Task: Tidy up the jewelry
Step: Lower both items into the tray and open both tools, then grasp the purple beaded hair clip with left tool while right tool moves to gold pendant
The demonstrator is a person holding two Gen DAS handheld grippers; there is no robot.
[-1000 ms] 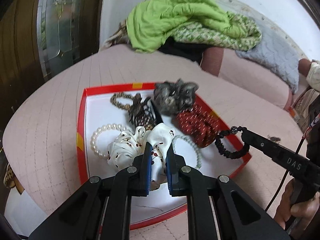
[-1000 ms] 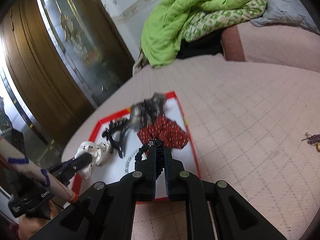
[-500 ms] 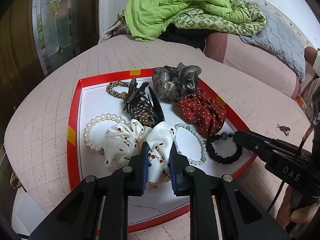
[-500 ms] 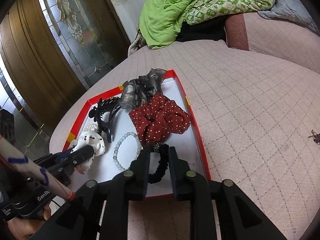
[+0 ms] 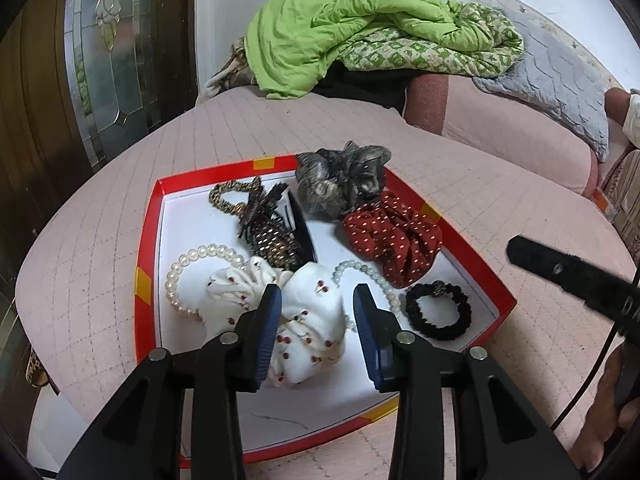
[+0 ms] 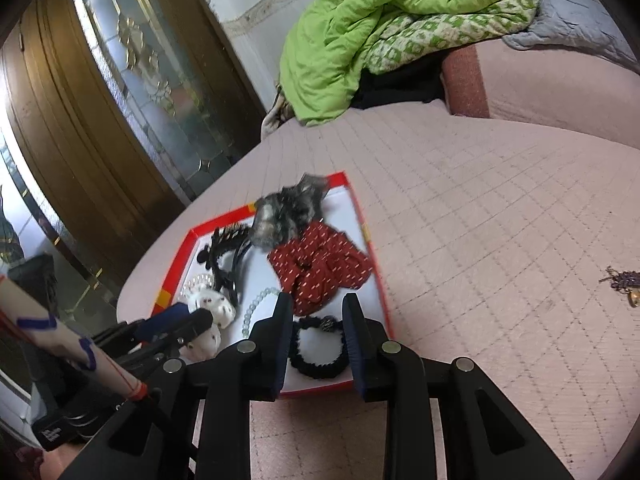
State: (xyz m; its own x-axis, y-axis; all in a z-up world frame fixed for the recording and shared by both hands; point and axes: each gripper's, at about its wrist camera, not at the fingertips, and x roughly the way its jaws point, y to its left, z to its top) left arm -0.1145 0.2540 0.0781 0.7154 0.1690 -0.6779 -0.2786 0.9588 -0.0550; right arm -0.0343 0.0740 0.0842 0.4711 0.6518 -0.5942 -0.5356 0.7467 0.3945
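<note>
Both grippers have just let go. Nearest in the left wrist view, the left gripper (image 5: 316, 304) has just been opening its jaws, which now stand moderately apart with the white cherry-print scrunchie (image 5: 308, 320) lying loose between them on the floor of the red-rimmed tray (image 5: 146, 280); a second ago the pads were pinched on it. The right gripper (image 6: 314, 320) has likewise been parting its jaws, and the black beaded hair tie (image 6: 316, 364) that it carried above the tray rim a second ago now lies flat in the tray's near corner, framed by the pads but not pressed by them. Both pieces therefore look delivered. Further in lie a pale bead bracelet (image 5: 372, 276), a pearl bracelet (image 5: 200, 256), a dark studded claw clip (image 5: 276, 232) and the red dotted scrunchie (image 5: 394, 240), with a grey sheer scrunchie (image 5: 340, 180) at the far end. Well apart on the pink quilted bed (image 6: 500, 220) a small purple trinket (image 6: 622, 284) waits outside the tray, probably the next to fetch; beyond is a green blanket (image 6: 360, 32)
</note>
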